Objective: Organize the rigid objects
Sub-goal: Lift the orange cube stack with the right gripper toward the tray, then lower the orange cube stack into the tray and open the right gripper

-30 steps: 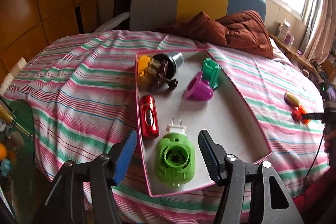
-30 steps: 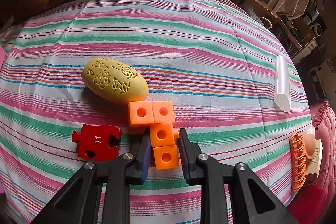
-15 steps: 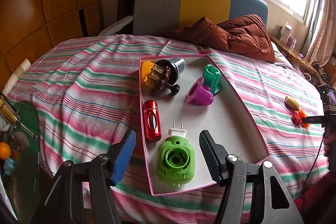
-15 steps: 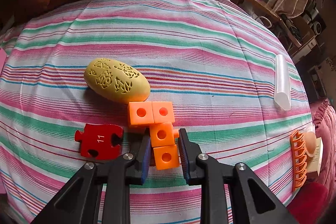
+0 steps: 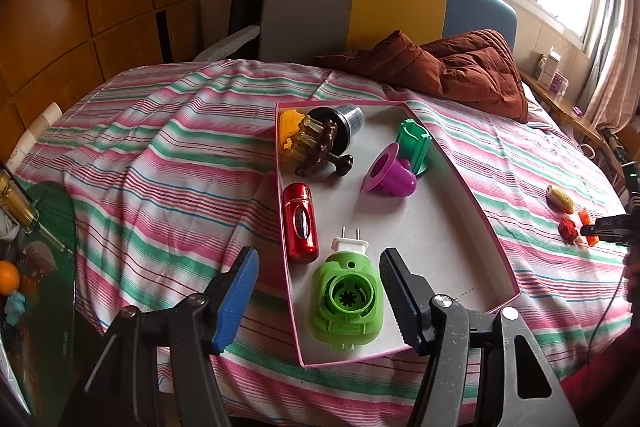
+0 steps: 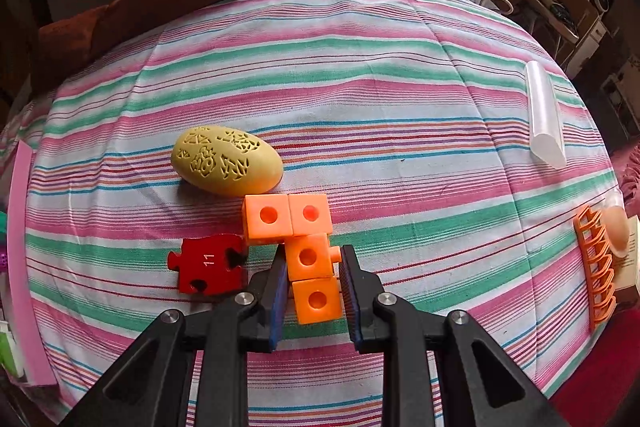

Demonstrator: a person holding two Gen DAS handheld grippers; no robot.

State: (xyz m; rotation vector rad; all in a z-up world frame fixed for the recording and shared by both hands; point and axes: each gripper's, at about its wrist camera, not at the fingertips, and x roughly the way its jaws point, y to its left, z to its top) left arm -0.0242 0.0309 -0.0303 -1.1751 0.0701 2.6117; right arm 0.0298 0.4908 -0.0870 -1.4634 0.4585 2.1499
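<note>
My right gripper (image 6: 314,261) is shut on the orange linked cubes (image 6: 308,255), an L-shaped piece held just above the striped cloth. A yellow patterned egg-shaped case (image 6: 227,161) lies beyond it and a red puzzle piece (image 6: 210,269) to its left. My left gripper (image 5: 318,269) is open and empty above the near end of the pink-rimmed tray (image 5: 472,199). The tray holds a green plug-in device (image 5: 345,301), a red cylinder (image 5: 300,223), a purple cup (image 5: 390,173), a green holder (image 5: 414,143), a brown brush (image 5: 320,151) and a black canister (image 5: 344,125).
A clear tube (image 6: 544,115) lies at the right on the cloth. An orange comb-like rack (image 6: 596,267) sits at the right edge. A brown quilt (image 5: 452,71) lies at the back. The tray's pink edge (image 6: 22,255) shows at far left in the right wrist view.
My right gripper has lifted the orange cubes slightly and swung left, so the tray edge came into view. My left gripper has pulled back a little from the tray, still open.
</note>
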